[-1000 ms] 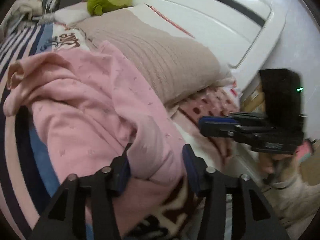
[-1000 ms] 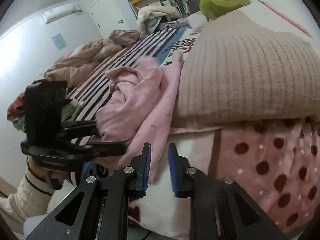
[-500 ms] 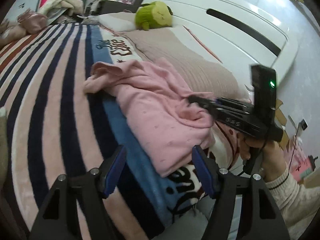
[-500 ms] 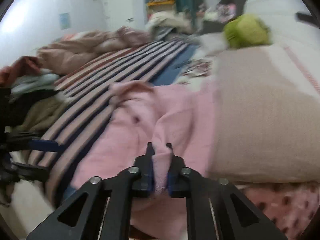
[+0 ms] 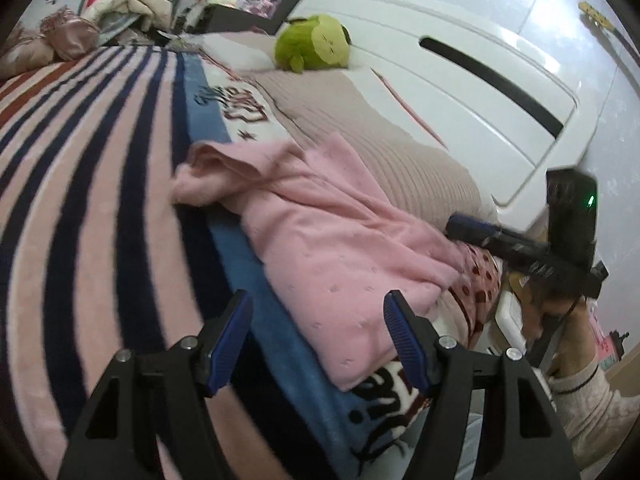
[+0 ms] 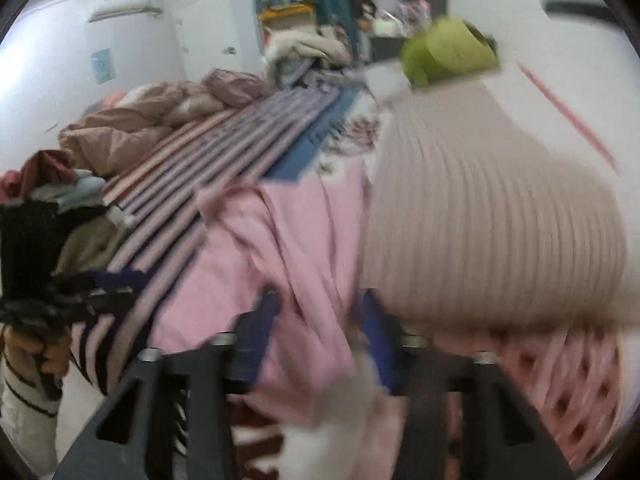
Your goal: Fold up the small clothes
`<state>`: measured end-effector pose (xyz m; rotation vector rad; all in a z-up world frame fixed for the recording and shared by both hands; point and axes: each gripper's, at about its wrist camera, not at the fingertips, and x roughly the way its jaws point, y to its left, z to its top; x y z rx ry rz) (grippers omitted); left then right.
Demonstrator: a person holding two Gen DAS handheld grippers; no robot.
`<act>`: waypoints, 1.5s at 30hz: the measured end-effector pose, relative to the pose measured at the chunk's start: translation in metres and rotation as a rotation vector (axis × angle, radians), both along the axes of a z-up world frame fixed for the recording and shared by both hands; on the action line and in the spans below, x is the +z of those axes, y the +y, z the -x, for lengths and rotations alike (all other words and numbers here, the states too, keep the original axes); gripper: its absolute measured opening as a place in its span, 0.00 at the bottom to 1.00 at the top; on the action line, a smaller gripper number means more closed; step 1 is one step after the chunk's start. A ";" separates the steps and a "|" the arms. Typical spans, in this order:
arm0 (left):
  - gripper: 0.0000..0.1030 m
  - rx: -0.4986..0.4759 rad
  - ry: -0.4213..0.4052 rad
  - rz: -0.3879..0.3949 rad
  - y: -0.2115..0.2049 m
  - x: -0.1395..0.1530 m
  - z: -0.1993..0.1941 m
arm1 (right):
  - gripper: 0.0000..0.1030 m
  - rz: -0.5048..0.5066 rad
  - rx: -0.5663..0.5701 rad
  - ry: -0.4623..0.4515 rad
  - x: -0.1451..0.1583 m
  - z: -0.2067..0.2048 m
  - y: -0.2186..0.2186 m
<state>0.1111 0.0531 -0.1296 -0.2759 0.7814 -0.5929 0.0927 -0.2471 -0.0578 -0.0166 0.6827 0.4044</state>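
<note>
Left wrist view: pink garment (image 5: 332, 248) is seen lying crumpled on the striped blanket (image 5: 100, 200) near the bed edge, partly draped against the ribbed beige pillow (image 5: 384, 148). Left gripper (image 5: 318, 338) is held just short of the garment's near corner, jaws well apart, nothing gripped. Right gripper (image 6: 320, 336) is seen blurred in the right wrist view; its jaws have just been opening, standing about half apart, with a fold of the garment between them but not visibly pinched. No fold is judged finished yet; the garment is bunched, one end rolled up. Risks: the released fold may slump off the bed edge, since the near hem overhangs. A blind re-grasp could catch the blanket too. Green plush (image 5: 316, 42) is well clear.
</note>
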 end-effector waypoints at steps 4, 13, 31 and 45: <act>0.63 0.023 -0.004 0.032 0.014 -0.002 0.000 | 0.63 0.111 0.128 0.087 -0.002 -0.036 0.049; 0.63 0.022 0.006 0.057 0.025 -0.010 -0.001 | 0.08 0.140 0.089 0.044 -0.017 -0.030 0.052; 0.65 0.072 0.005 0.064 0.043 -0.012 -0.006 | 0.59 0.386 0.245 0.111 -0.013 -0.103 0.125; 0.74 -0.080 0.069 0.114 0.000 -0.021 -0.020 | 0.30 0.138 -0.135 0.097 0.004 -0.116 0.005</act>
